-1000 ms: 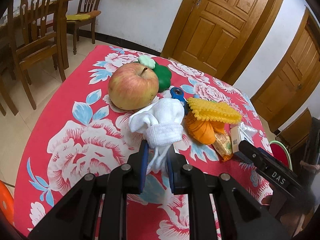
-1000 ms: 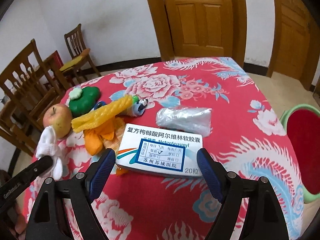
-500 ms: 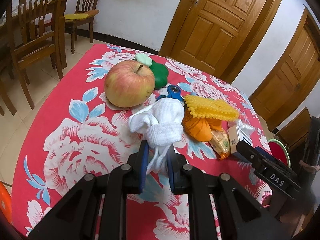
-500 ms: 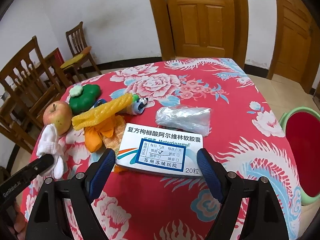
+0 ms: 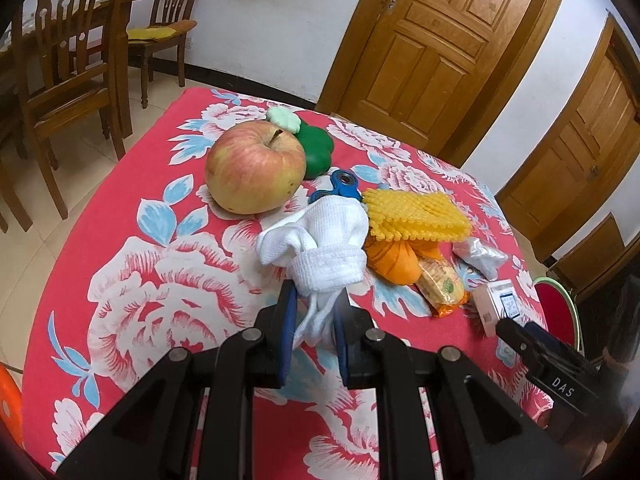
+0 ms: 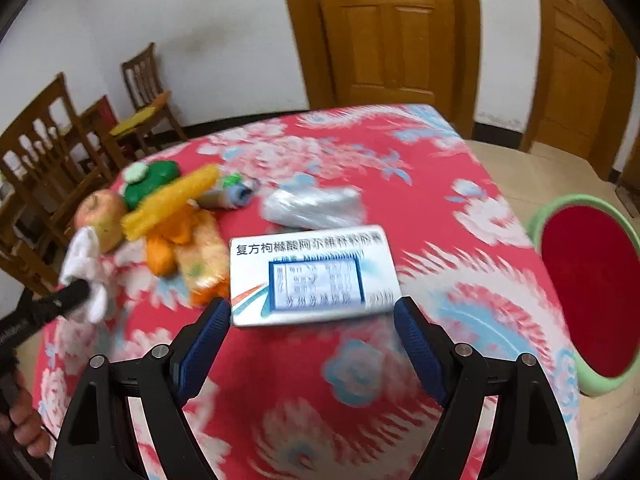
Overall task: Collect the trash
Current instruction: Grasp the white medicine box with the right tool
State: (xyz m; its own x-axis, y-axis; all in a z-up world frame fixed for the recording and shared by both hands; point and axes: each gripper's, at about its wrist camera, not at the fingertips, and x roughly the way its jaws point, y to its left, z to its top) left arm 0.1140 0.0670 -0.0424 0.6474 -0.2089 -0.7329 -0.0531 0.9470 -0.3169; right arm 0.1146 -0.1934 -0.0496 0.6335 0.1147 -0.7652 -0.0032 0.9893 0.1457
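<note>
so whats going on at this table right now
A person is clearing a cluttered table with a handheld claw in each hand. The left claw is shut on a white cloth beside the apple. The right claw is open, its fingers on either side of a white medicine box, not gripping it.

A table (image 5: 120, 264) with a red flowery cloth is holding a little heap of things. An apple (image 5: 255, 168) is sitting next to a green toy (image 5: 318, 152). A white cloth (image 5: 328, 240), a yellow net (image 5: 416, 216), an orange bag (image 5: 394, 262), a snack pack (image 5: 442, 288), a clear bag (image 6: 314, 208) and a white box (image 6: 312, 276) are lying close together.
</note>
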